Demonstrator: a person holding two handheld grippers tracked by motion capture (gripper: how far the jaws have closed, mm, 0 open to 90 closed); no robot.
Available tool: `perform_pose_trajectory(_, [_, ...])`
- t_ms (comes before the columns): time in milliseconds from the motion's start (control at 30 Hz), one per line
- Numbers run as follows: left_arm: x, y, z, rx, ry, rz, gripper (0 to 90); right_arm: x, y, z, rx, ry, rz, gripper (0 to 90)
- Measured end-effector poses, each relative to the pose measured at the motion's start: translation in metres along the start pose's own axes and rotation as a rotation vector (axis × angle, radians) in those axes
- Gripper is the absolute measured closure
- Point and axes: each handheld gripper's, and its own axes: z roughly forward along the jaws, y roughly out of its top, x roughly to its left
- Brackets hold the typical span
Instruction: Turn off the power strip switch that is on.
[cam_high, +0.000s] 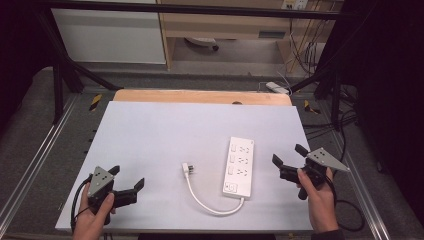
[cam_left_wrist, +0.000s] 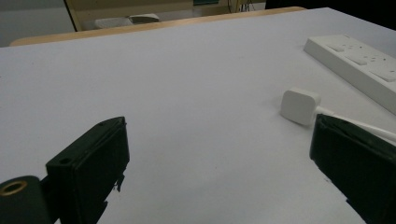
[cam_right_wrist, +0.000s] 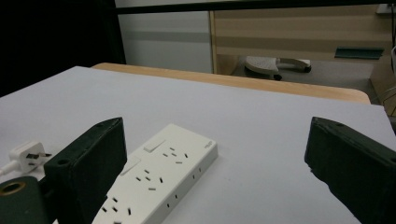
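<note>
A dim room with a wooden shelf unit and cables at the back. In front, a white table (cam_high: 165, 130) with a strip of bare wood along its far edge.

A white power strip (cam_high: 239, 166) lying flat on the right half of the table, long side running from near edge to far edge. A white cord (cam_high: 202, 200) curling out of its near end and bending left toward the middle of the table. At the cord's tip, a white plug (cam_high: 188, 169), resting on the table just left of the strip, not touching it.

Left gripper (cam_high: 127, 182) held in a hand by the near left corner, jaws wide apart, gripping nothing, well away from the plug. Right gripper (cam_high: 289, 157) held in a hand by the right edge, jaws wide apart too, gripping nothing, just beside the power strip.
</note>
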Motion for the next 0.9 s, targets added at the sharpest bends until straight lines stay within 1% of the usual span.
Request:
perform_pose_trajectory(200, [0.000,0.000,0.000,-0.001,0.002,0.001,4.6,-0.002,-0.011,-0.008,0.003,0.003,0.011,5.9])
perform_pose_trajectory(267, [0.000,0.000,-0.001,-0.001,0.001,0.000,4.6,-0.003,-0.015,-0.009,0.008,0.004,0.006,5.4])
perform_pose_trajectory(433, [0.000,0.000,0.000,-0.002,0.000,0.000,4.6,-0.004,-0.025,-0.012,0.024,0.002,0.011,4.6])
perform_pose_trajectory(633, [0.000,0.000,-0.001,-0.003,-0.003,0.000,4.6,-0.002,-0.035,-0.009,0.052,0.017,0.013,3.7])
perform_pose_trajectory(833, [-0.001,0.001,0.000,-0.003,-0.005,0.003,4.6,0.007,-0.046,0.002,0.121,0.046,0.004,3.3])
perform_pose_trajectory(900, [-0.001,0.001,0.000,-0.002,-0.005,0.005,4.6,0.009,-0.050,0.007,0.164,0.049,-0.009,3.4])
